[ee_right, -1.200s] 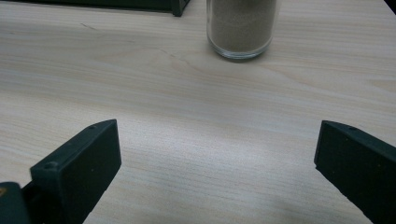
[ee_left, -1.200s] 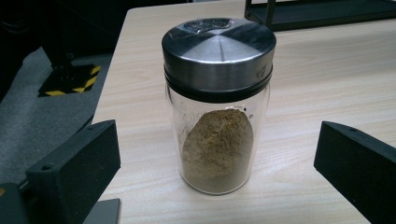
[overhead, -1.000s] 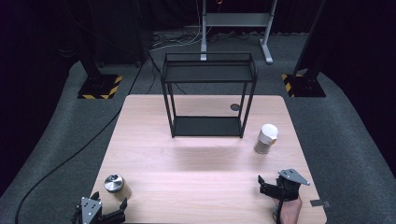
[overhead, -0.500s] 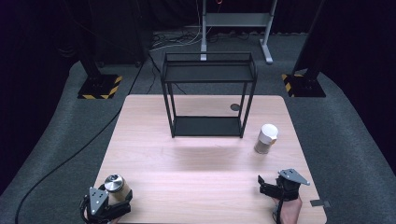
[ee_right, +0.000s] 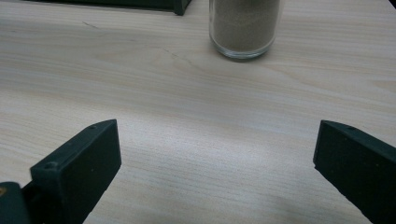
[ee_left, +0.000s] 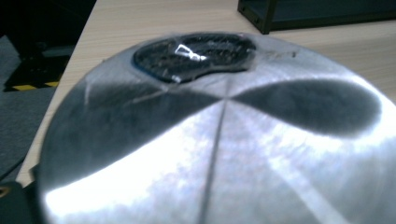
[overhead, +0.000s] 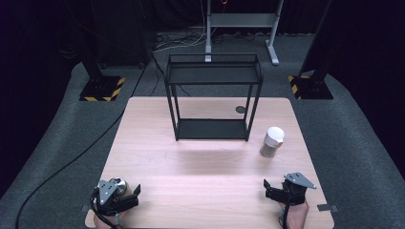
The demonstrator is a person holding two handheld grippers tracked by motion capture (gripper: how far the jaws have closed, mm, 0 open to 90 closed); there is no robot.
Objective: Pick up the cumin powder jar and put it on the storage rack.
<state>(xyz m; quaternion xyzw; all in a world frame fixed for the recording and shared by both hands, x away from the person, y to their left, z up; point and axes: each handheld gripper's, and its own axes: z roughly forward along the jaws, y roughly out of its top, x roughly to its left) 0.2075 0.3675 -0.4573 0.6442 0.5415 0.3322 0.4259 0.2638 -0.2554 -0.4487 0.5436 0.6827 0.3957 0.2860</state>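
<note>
The little metal tin (overhead: 119,183) sits at the near left corner of the bench (overhead: 205,162), and your left tongs (overhead: 125,196) are right over it now. A second ago they hung nearer the edge, short of the tin, spread wide; since then they've slid in and have just been closing with the tin between them, its brushed lid (ee_left: 224,140) looming huge in the left gripper view. Can't tell if the pads actually press it. Your right tongs (overhead: 270,189) haven't budged at near right, spread wide, with the sand-filled jar (overhead: 272,141) beyond them and the black rack (overhead: 212,95) at the far middle.
</note>
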